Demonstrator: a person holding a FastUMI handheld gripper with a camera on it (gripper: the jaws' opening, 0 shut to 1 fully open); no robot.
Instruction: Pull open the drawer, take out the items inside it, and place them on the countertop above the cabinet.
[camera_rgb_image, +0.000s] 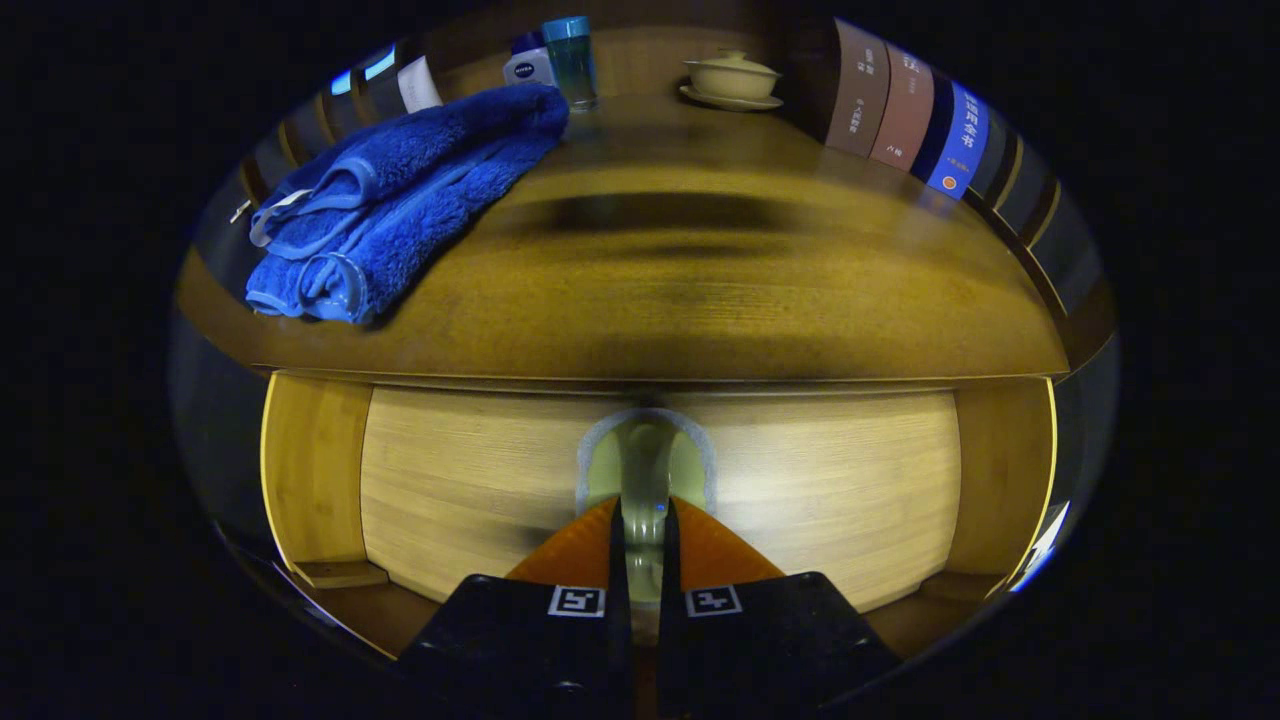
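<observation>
Gripping the drawer handle (645, 460): my gripper (645, 520) has both fingers pinched on it, dead ahead at the middle of the drawer (480, 490) front. Drawer looks barely open, so the pull runs straight back toward me. Countertop (700, 300) sits directly above the handle; blue towel (400, 200), bottle (572, 60), lidded cup (732, 78), books (905, 105) beyond. Nothing blocks the pull.

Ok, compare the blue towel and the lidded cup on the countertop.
The blue towel is soft, folded and lies flat at one end of the countertop. The lidded cup is rigid, pale and stands upright on a saucer farther back. Both rest beyond the gripper, whose fingers pinch the drawer handle.
</observation>
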